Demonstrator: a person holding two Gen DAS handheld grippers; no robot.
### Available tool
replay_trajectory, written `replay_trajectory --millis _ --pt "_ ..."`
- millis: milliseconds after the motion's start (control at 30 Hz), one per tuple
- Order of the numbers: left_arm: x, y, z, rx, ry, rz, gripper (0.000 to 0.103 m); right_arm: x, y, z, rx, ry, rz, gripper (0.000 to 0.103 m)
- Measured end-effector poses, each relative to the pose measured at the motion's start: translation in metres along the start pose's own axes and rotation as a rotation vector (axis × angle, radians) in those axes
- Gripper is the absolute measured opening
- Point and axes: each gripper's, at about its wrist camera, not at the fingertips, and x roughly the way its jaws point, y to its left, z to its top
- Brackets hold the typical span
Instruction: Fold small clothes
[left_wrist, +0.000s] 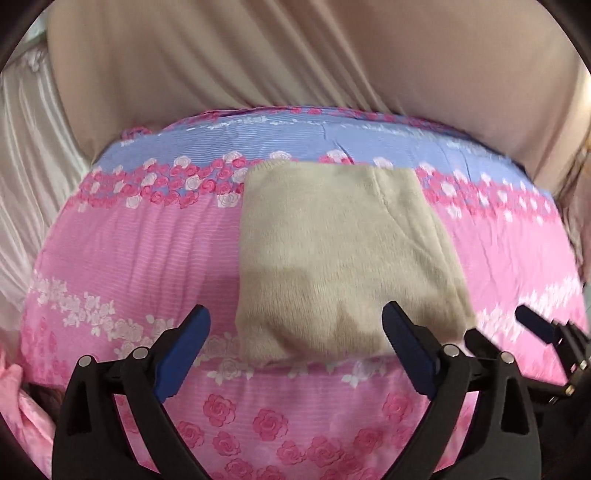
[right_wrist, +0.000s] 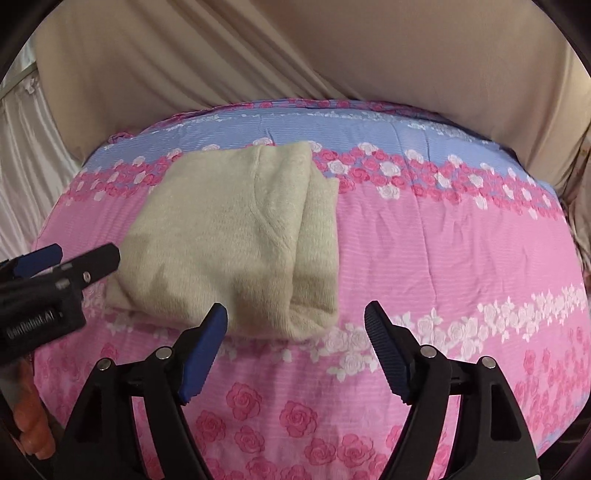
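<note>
A beige fleece garment (left_wrist: 332, 258) lies folded into a neat rectangle on the pink and blue floral bedspread (left_wrist: 129, 251). My left gripper (left_wrist: 295, 325) is open and empty, its fingers just short of the garment's near edge. In the right wrist view the garment (right_wrist: 236, 240) lies left of centre, with folded layers along its right side. My right gripper (right_wrist: 295, 317) is open and empty, over the garment's near right corner. The left gripper shows there at the left edge (right_wrist: 59, 262), and the right gripper's fingertips (left_wrist: 532, 325) show at the right edge of the left wrist view.
A beige draped cloth (left_wrist: 258, 55) rises behind the bed's far edge. White satin fabric (left_wrist: 26, 166) hangs at the left. The bedspread (right_wrist: 461, 240) stretches bare to the right of the garment. The person's hand (right_wrist: 33, 424) shows at the lower left.
</note>
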Motion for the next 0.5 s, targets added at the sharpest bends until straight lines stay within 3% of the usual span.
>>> replay_trajectory --millis 500 --pt "-0.017 -0.009 -0.045 -0.008 -0.023 0.047 0.092 -0.02 -0.013 -0.041 0.089 0.004 -0.007 0.081"
